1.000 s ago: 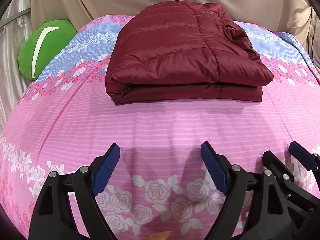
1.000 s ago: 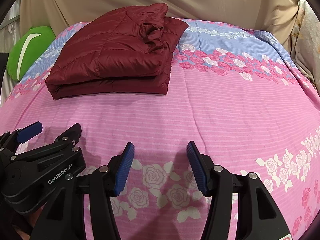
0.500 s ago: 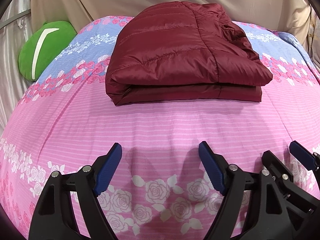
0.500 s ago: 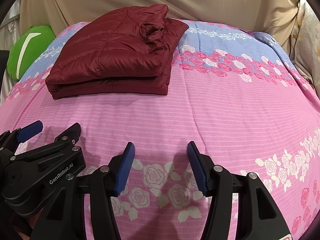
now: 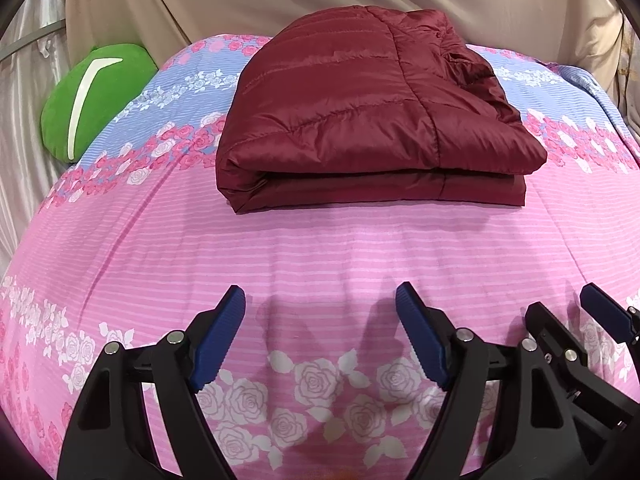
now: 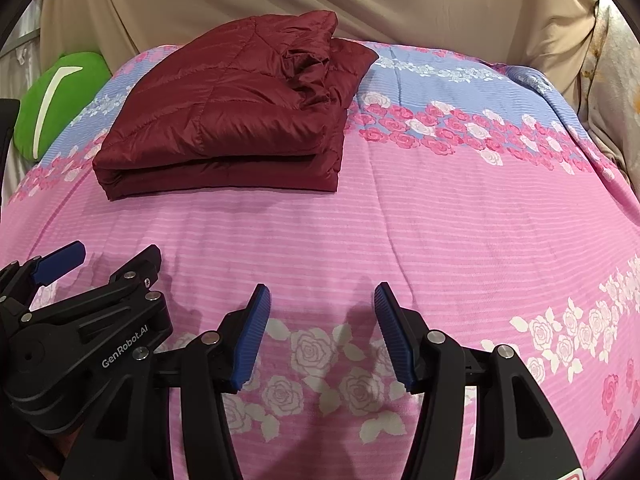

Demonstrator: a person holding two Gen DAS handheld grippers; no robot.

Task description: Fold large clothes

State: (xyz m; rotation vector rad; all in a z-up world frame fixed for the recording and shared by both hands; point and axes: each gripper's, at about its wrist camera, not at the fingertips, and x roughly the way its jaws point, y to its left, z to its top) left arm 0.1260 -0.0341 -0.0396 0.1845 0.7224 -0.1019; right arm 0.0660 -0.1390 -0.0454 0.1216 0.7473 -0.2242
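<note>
Across the bed (image 5: 320, 248), going from its left side to its right, come a green cushion (image 5: 96, 96) at the far left edge, then the jacket (image 5: 360, 120), then a long run of bare pink and blue cover.

The jacket is the task's thing. It lies on the far half of the bed, left of centre in the right wrist view (image 6: 228, 116), folded into a thick flat rectangle of several layers, its near edge straight and its layers stacked fairly evenly. A crumpled bit, maybe the collar or a sleeve end, sits loose on top towards the right corner.

By the look of it the folding itself is done, or nearly so, and this is the pause after the last fold. The next move, if any, would be small: tucking in that loose bit, or squaring the stack. That calls for a reach forward across the bare cover, as both tongs hang near the foot of the bed, well apart from the jacket.

Left tongs (image 5: 320, 340) stand wide apart, with only the cover showing between the blue pads, which grip nothing. Right tongs (image 6: 322, 336), just beside them, are parted somewhat less and are likewise empty, hovering above the rose print.
</note>
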